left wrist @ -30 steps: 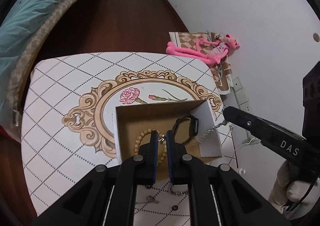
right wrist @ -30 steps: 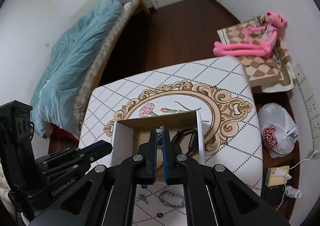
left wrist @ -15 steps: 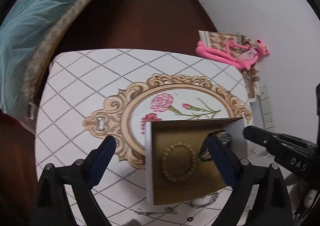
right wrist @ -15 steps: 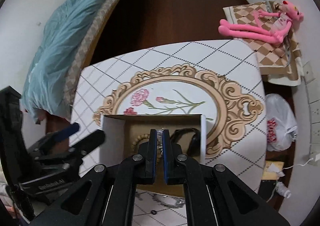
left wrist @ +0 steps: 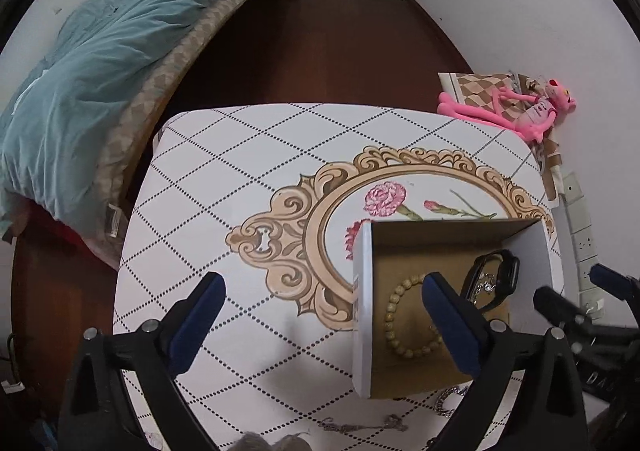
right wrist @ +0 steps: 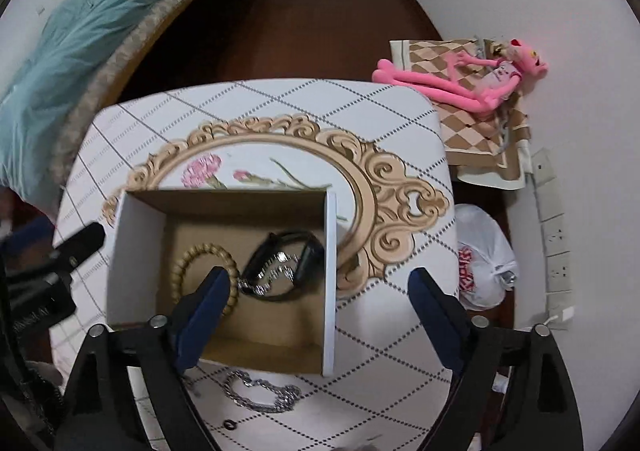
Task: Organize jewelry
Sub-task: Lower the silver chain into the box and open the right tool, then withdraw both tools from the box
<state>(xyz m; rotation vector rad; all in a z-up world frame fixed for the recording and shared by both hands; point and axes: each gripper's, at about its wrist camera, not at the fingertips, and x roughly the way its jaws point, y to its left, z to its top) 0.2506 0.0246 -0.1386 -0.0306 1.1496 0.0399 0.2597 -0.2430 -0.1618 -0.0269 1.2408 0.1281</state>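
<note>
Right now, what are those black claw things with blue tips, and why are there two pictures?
Each claw is a hand-held gripper that a person carries, with a camera looking along its fingers. One picture comes from the left hand-held gripper, the other from the right hand-held gripper. Both are open and hold nothing. On the patterned table stands a cardboard box. Inside it lie a beaded bracelet, a black watch and a thin silver chain. A chunky silver chain lies on the table outside the box.

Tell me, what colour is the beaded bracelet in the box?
Pale tan, wood-like beaded bracelet; clearest in the left wrist view.
</note>
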